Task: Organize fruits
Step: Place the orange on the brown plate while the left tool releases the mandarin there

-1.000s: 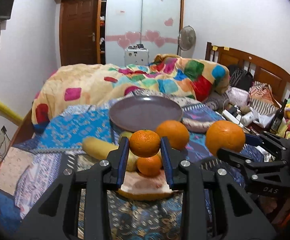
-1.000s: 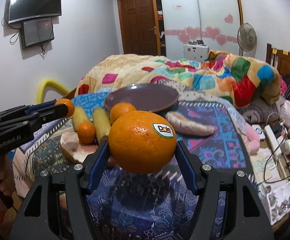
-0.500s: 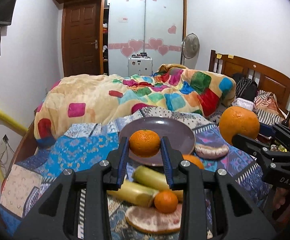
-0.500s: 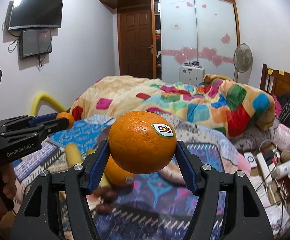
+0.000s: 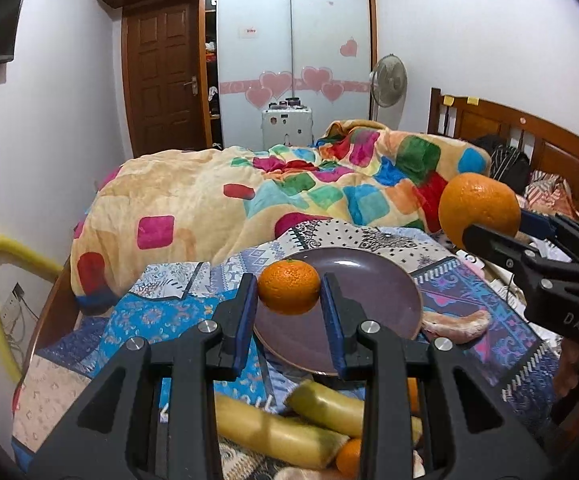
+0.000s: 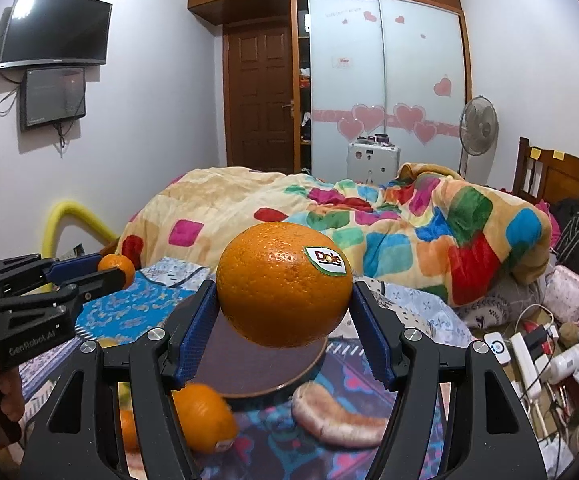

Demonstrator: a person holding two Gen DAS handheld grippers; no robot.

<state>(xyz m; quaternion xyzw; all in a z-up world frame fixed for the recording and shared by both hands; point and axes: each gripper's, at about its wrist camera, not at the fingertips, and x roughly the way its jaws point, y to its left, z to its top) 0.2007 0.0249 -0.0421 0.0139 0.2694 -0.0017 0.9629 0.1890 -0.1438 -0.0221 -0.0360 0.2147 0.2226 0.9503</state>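
**Both grippers loaded, plate bare**

The left gripper (image 5: 289, 294) is clamped on a small mandarin (image 5: 289, 287), and the right gripper (image 6: 283, 312) is clamped on a large stickered orange (image 6: 283, 284) — both fruits are held in the air over the bed, above the purple plate (image 5: 385, 300). As far as either view shows, nothing lies on the plate, so the sorting looks barely begun: two fruits are in transit and none is delivered.

Left on the patterned bedspread (image 5: 149, 316) are two yellow-green stalks (image 5: 281, 436), another orange (image 6: 205, 416), at least one more small mandarin (image 5: 349, 458) and a peeled pomelo wedge (image 6: 335, 416) just beside the plate's rim.

The plate's face is wide and open. The two grippers approach side by side, though, so they could crowd each other above it — placing one fruit at a time seems safer. The plate sits on soft bedding, so a round fruit might roll toward the rim.
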